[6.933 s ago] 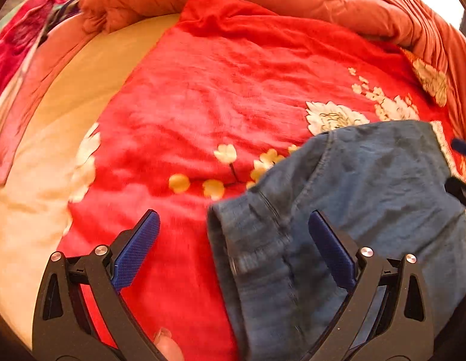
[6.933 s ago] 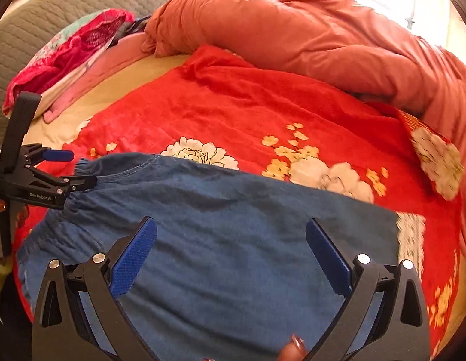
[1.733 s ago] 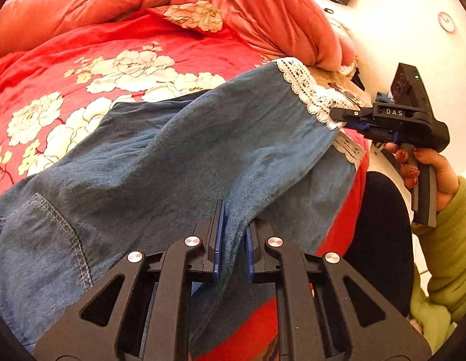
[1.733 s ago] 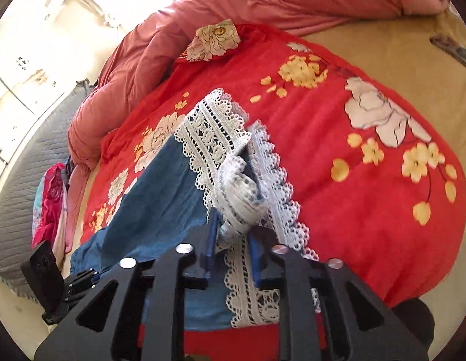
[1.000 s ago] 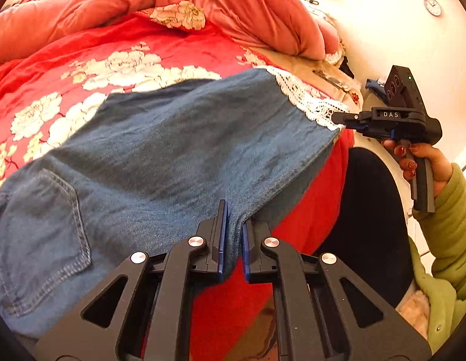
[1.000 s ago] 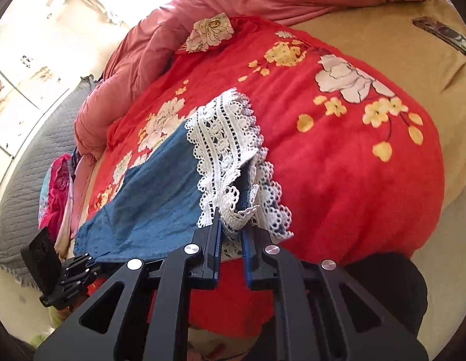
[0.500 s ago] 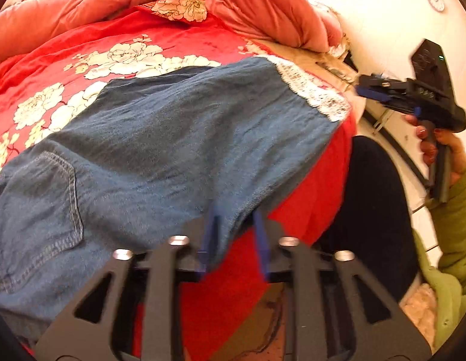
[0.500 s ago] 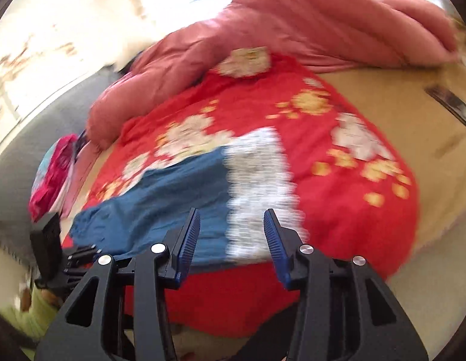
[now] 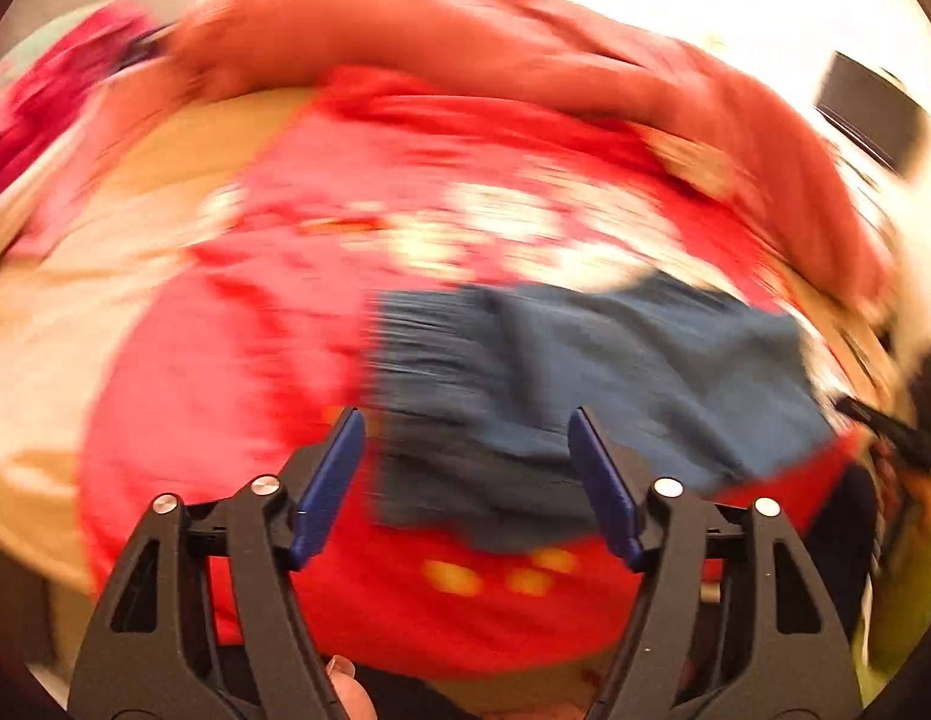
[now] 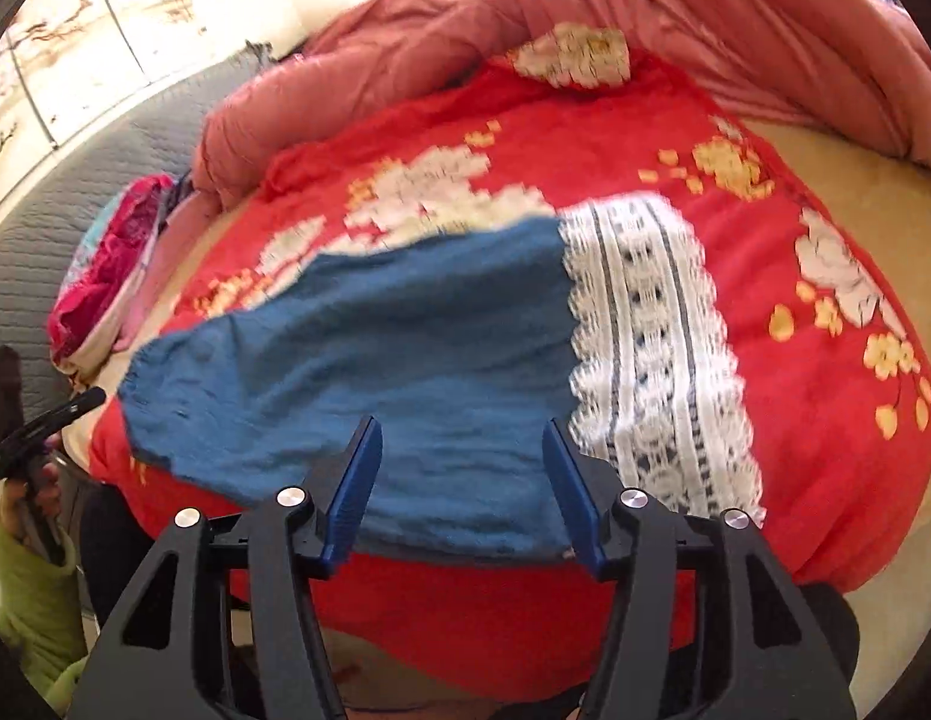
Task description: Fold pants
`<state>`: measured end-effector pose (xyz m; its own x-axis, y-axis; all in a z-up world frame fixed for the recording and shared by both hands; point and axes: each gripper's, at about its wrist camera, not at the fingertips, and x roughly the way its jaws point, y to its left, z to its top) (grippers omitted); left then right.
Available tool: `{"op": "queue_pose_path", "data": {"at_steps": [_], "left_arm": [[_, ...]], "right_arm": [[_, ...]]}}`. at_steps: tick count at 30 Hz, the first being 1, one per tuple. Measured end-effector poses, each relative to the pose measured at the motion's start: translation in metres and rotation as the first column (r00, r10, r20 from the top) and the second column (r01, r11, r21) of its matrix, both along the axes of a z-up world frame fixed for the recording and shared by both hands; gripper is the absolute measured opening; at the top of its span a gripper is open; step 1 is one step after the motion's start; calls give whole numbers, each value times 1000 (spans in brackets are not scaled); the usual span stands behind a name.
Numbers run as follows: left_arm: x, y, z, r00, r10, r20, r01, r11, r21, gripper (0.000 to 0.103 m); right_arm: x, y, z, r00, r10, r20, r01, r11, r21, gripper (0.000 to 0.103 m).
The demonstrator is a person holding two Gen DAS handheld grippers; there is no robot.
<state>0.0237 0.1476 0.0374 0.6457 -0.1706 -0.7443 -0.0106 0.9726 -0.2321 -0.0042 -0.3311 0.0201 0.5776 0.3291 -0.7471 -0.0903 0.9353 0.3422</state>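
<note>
Let go of the denim since a second ago: both grippers' jaws have just been opening, and the pants (image 10: 405, 360) now lie loose and flat on the red flowered blanket (image 10: 795, 420) instead of hanging pinched in the blue pads.

Seen from the left wrist, heavily blurred: left gripper (image 9: 465, 480) with jaws standing wide, nothing pressed between them, raised above the near edge of the bed. Beyond and slightly right of its fingertips, the gathered waist end of the pants (image 9: 585, 372), stretching away rightward toward the other gripper at the frame's edge.

Seen from the right wrist: right gripper (image 10: 462, 489) likewise parted and empty, poised above the pants' near hem. Blue cloth just ahead of and between the pads without touching them; white lace cuff (image 10: 657, 360) just right of the right-hand pad. Far left, the left gripper (image 10: 42, 426) near the waist end, apart from the cloth.
</note>
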Motion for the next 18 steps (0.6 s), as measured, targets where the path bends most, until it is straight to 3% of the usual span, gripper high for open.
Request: {"op": "queue_pose_path", "data": {"at_steps": [3, 6, 7, 8, 15, 18], "left_arm": [[25, 19, -17, 994, 88, -65, -89, 996, -8, 71], [44, 13, -30, 992, 58, -112, -68, 994, -90, 70], [48, 7, -32, 993, 37, -116, -49, 993, -103, 57], [52, 1, -36, 991, 31, -127, -43, 995, -87, 35], [21, -7, -26, 996, 29, -90, -20, 995, 98, 31], [25, -3, -45, 992, 28, -120, -18, 997, 79, 35]], "right_arm": [[10, 7, 5, 1000, 23, 9, -23, 1000, -4, 59], [19, 16, 5, 999, 45, 7, -45, 999, -23, 59], [24, 19, 4, 999, 46, 0, -46, 998, -40, 59], [27, 20, 2, 999, 48, -7, -48, 998, -49, 59], [32, 8, -24, 991, 5, -132, -14, 998, -67, 59], [30, 6, -30, 992, 7, -128, -13, 999, -46, 62]]}}
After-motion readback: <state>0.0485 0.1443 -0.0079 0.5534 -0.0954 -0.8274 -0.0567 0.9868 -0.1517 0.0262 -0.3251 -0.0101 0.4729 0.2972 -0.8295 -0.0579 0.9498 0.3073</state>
